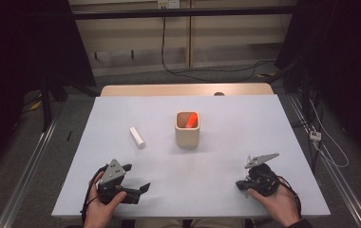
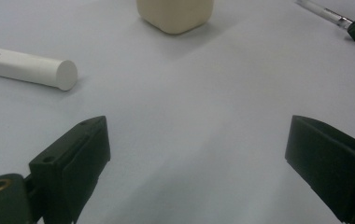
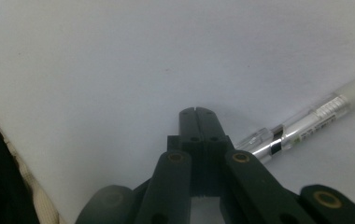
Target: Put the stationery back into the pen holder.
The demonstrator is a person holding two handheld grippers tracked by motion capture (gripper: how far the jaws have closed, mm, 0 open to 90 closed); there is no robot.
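Closest to the high camera, two hands come up from the near edge of the table [image 1: 121, 199], each holding a gripper.

Left gripper [image 1: 130, 179]: it sits over the near-left part of the table with its jaws spread wide and nothing between them. In the left gripper view [image 2: 196, 154] the two black jaws stand far apart above bare table. Beyond them, to the left in that view, lies a white tube [image 2: 28, 67] on its side, its round flat end turned toward the camera. In the high view the tube [image 1: 137, 137] lies well ahead of this gripper and just left of the cup.

Right gripper [image 1: 243, 185]: it rests low at the near-right part of the table, held in the right hand [image 1: 276, 202]. In the right gripper view [image 3: 196, 116] its jaws are pressed together with no gap and nothing caught in them. A pen [image 3: 306, 123] with a clear barrel and a white end lies on the table just beside the jaw tips, to their right in that view; whether it touches them I cannot tell. The pen [image 2: 323, 11] also appears far off in the left gripper view.

Farther out, near the table's middle, stands a cream cup [image 1: 187, 128], upright, with an orange stick [image 1: 191, 119] leaning inside it.
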